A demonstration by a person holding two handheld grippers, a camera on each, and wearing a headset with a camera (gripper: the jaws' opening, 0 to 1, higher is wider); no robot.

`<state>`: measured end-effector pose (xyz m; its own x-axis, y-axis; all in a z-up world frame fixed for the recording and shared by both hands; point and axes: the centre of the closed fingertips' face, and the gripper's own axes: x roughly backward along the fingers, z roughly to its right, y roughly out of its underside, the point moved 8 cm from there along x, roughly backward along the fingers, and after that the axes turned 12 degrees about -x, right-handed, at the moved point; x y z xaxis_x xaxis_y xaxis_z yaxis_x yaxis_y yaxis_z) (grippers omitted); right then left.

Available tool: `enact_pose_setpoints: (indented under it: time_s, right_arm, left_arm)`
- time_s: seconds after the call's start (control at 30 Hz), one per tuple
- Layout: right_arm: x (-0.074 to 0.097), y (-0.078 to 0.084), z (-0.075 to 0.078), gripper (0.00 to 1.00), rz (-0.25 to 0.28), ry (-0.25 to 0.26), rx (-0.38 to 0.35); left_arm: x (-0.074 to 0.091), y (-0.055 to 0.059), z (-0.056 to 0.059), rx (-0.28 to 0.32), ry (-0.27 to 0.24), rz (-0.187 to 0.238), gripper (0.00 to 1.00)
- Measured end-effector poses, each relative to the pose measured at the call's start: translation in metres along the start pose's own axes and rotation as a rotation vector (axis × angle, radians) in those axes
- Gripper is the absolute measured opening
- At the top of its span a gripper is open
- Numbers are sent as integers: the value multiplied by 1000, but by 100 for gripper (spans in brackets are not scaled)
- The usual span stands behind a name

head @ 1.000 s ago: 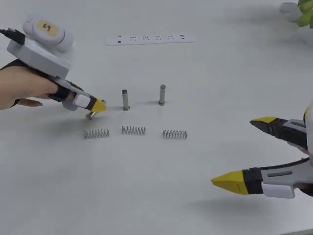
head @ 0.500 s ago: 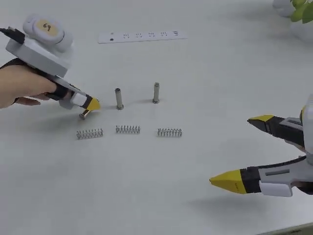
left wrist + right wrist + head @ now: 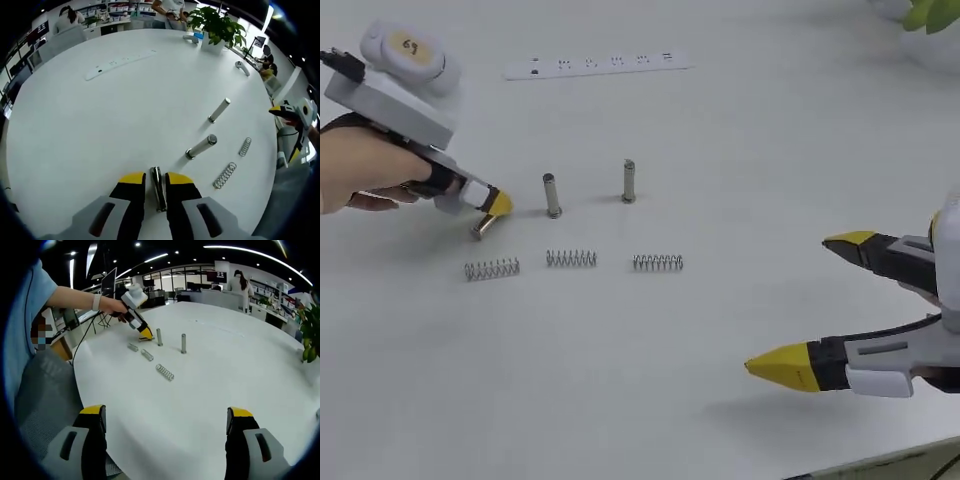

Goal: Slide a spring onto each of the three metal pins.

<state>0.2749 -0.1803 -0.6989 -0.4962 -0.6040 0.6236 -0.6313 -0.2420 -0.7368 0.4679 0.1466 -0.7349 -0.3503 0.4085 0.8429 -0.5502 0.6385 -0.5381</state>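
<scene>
White table (image 3: 720, 150) holds three springs (image 3: 571, 259) and three metal pins (image 3: 551, 195). Left gripper (image 3: 498, 203), at 9 o'clock, pinches the third pin (image 3: 480, 228), half hidden. Right gripper (image 3: 805, 303) gapes wide.

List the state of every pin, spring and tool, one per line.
Left tool: shut on left pin.
Left pin: tilted, gripped.
Middle pin: upright, bare.
Right pin: upright, bare.
Left spring: lying loose.
Middle spring: lying loose.
Right spring: lying loose.
Right tool: open, empty.
</scene>
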Motion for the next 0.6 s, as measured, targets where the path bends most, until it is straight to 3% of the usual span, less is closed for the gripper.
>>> enact_pose_setpoints:
  time_s: [0.37,0.6]
  right_arm:
    - [1,4,-2,99,4,9,-7]
    - [0,8,-4,99,-5,9,-3]
  left_arm:
    - [-2,0,5,3,3,-21,5]
    - [-1,1,10,-8,-35,-41,1]
